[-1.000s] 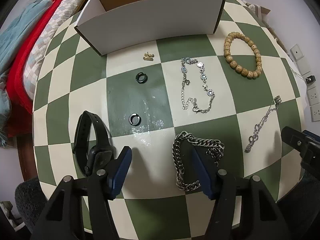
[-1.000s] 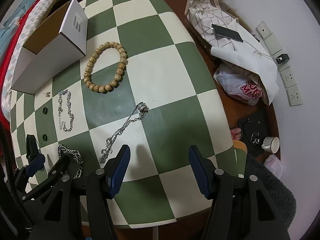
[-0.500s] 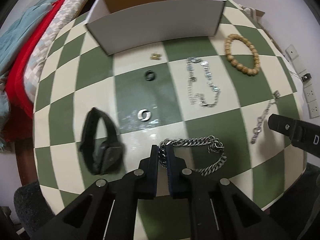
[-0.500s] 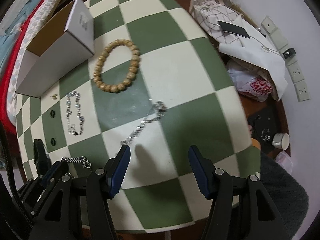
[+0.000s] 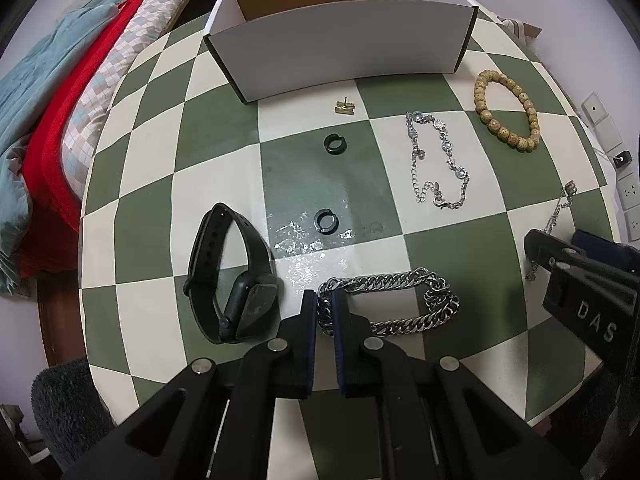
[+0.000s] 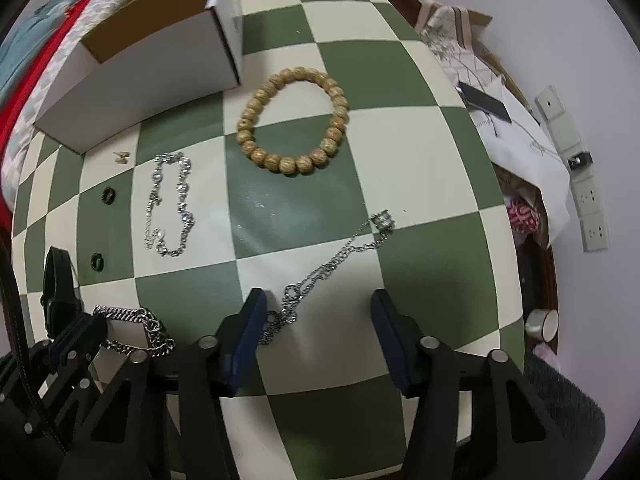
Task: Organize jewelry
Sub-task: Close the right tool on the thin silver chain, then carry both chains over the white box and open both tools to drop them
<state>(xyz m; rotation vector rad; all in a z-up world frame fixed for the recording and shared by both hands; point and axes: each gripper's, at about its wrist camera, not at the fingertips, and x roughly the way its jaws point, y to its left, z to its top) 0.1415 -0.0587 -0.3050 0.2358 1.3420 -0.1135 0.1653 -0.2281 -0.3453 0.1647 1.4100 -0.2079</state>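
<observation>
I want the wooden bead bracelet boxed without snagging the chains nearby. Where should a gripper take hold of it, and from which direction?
Come straight down from above on the light brown wooden bead bracelet. It lies flat as an open ring on the green and cream checked table, so put one finger inside the ring, one outside, and pinch the beads across. The arc away from the white cardboard box probably leaves most room.

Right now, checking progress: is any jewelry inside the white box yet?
Cannot tell: the white box shows only its walls, its floor hidden in both views.
</observation>
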